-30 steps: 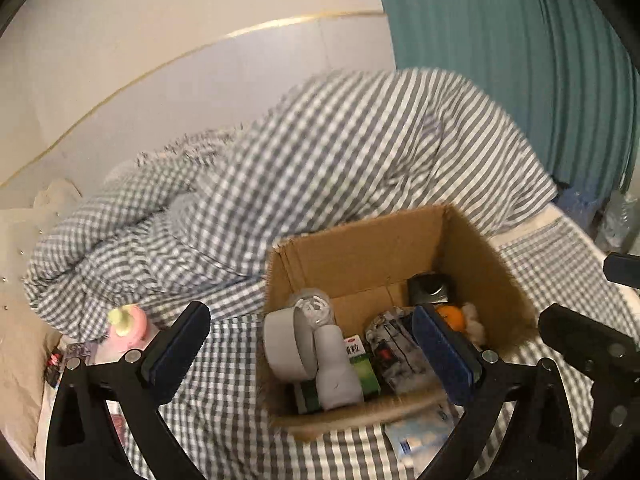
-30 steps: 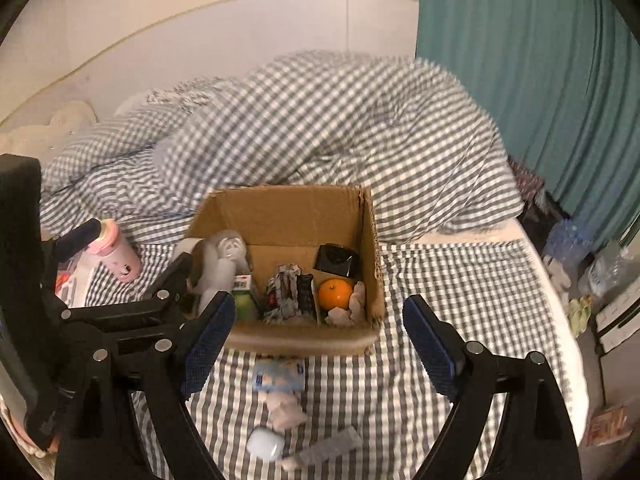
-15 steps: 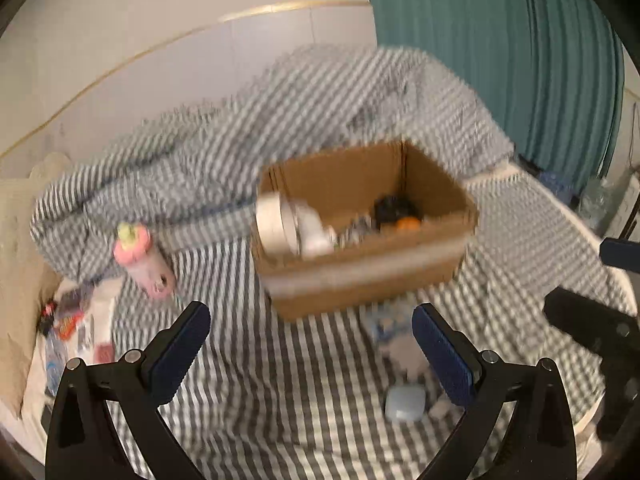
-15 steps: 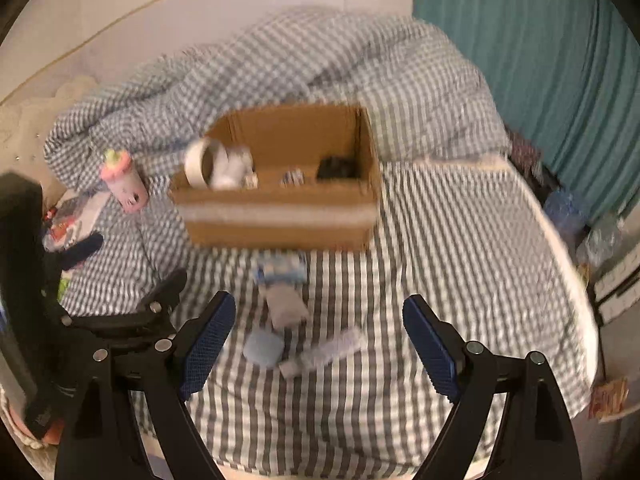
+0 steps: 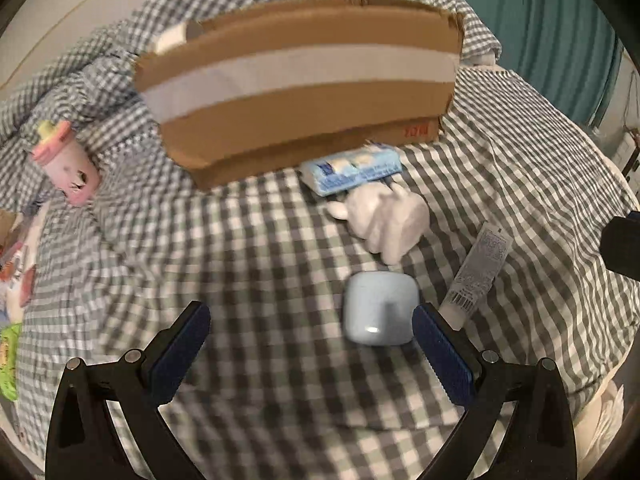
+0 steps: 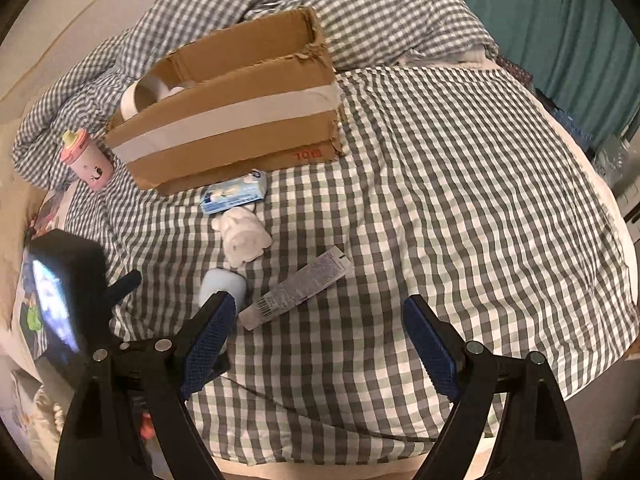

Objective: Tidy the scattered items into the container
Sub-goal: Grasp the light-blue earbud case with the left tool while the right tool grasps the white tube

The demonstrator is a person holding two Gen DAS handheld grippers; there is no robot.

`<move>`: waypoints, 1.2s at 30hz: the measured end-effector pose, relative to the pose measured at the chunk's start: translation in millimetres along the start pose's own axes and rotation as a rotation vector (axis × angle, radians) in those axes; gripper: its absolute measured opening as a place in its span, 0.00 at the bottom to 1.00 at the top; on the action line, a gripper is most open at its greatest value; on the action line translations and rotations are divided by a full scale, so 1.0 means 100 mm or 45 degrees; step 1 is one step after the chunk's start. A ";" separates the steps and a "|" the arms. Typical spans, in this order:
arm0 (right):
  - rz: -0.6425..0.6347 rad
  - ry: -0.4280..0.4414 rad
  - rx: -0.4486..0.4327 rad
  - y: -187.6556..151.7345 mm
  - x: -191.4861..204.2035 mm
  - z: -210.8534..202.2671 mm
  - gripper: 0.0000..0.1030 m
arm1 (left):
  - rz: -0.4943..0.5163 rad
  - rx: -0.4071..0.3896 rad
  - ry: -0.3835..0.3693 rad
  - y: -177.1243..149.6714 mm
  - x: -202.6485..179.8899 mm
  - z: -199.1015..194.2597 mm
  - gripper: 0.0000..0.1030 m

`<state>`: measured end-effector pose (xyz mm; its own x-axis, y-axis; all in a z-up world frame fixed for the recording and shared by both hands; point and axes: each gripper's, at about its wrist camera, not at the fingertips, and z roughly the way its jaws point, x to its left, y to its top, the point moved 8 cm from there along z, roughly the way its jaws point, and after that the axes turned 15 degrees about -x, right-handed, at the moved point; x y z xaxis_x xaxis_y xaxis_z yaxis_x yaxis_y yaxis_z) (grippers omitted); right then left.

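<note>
A taped cardboard box point(image 5: 304, 80) point(image 6: 228, 120) stands on the checked bed sheet, with a tape roll point(image 6: 140, 96) showing over its rim. In front of it lie a blue tissue pack point(image 5: 352, 168) point(image 6: 234, 194), a white plush toy point(image 5: 388, 216) point(image 6: 244, 234), a pale blue case point(image 5: 380, 308) point(image 6: 222, 286) and a flat tube point(image 5: 480, 272) point(image 6: 296, 288). My left gripper point(image 5: 312, 352) is open, low over the sheet, with the blue case just inside its right finger. My right gripper point(image 6: 316, 344) is open above the sheet, right of the tube.
A pink cup point(image 5: 66, 164) point(image 6: 86, 160) stands left of the box. A heaped checked duvet point(image 6: 360, 12) lies behind it, a teal curtain point(image 6: 560, 20) at the right. Papers and packets point(image 5: 16, 264) lie at the left edge. The bed's edge point(image 6: 600, 200) curves on the right.
Both grippers have dropped from above the box to just over the sheet in front of it. The loose items now fill the near view; the box interior is out of sight.
</note>
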<state>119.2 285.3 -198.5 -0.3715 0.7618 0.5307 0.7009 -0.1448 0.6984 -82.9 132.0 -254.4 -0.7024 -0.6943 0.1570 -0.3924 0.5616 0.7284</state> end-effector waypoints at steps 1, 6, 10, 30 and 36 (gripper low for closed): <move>0.007 -0.001 0.004 -0.01 -0.03 0.01 0.83 | 0.006 0.012 0.012 -0.01 -0.01 0.06 1.00; 0.042 -0.014 0.026 -0.02 -0.15 0.09 0.83 | -0.003 0.056 -0.004 -0.05 -0.13 0.25 1.00; 0.056 -0.013 0.046 -0.04 -0.18 0.18 0.83 | 0.025 0.078 -0.023 -0.15 -0.24 0.35 0.94; 0.002 0.026 0.356 -0.47 0.37 0.99 0.62 | -0.021 0.029 0.095 0.01 0.36 0.15 0.49; -0.134 -0.087 0.349 -0.58 0.43 1.13 0.50 | -0.024 0.077 0.076 -0.12 0.36 0.26 0.49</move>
<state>131.1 397.6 -270.2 -0.4152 0.8058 0.4223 0.8025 0.1057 0.5872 -118.6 112.3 -274.7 -0.6585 -0.7296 0.1845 -0.4416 0.5731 0.6903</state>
